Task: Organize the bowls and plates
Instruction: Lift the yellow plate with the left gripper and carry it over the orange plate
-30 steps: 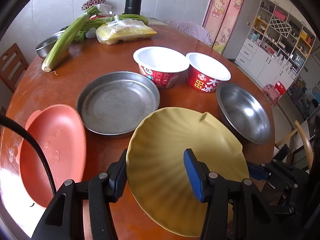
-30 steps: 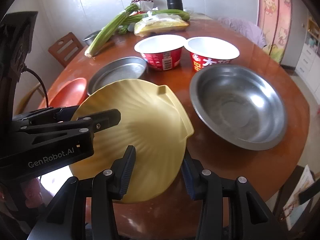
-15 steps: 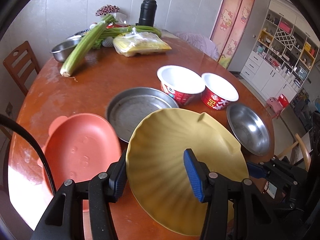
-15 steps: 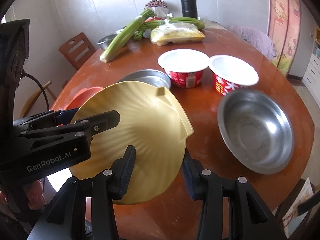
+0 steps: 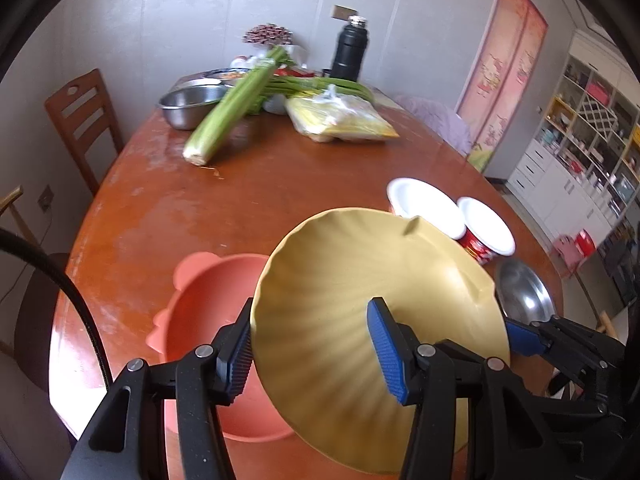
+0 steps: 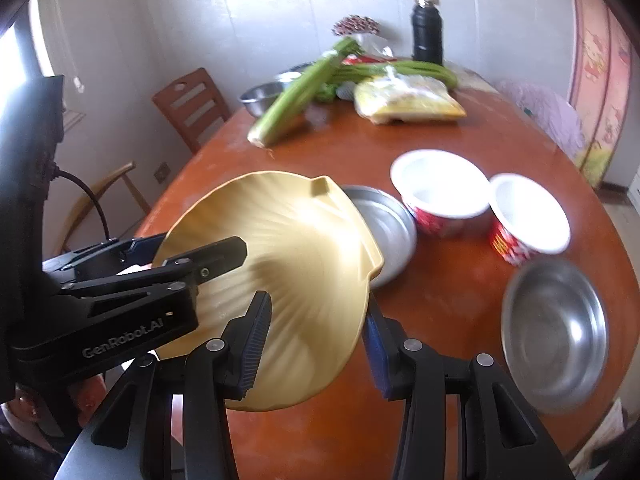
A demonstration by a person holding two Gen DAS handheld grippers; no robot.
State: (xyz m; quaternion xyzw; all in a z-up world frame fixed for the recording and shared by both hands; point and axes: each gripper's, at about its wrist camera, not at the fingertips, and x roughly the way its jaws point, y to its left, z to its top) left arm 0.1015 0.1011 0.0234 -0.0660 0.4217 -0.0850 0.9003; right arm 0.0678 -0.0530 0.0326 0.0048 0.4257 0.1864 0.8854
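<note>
Yellow scalloped plastic plate (image 5: pixel 360 300) sat clamped at opposite rims by both grippers, left (image 5: pixel 316 344) and right (image 6: pixel 316 344), hiding the pink plastic bowl (image 5: pixel 200 304) from the right view.

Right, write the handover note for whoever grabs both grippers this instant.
Left gripper: shut on the yellow shell-shaped plate, near rim.
Right gripper: shut on the same plate's opposite rim; plate is off the table, tilted.
On the wooden table: pink plastic plate below the yellow one, flat steel pan, two red-and-white paper bowls, steel bowl.
Done: nothing stacked.
Left: set the yellow plate down, probably onto the pink one; group the bowls.
</note>
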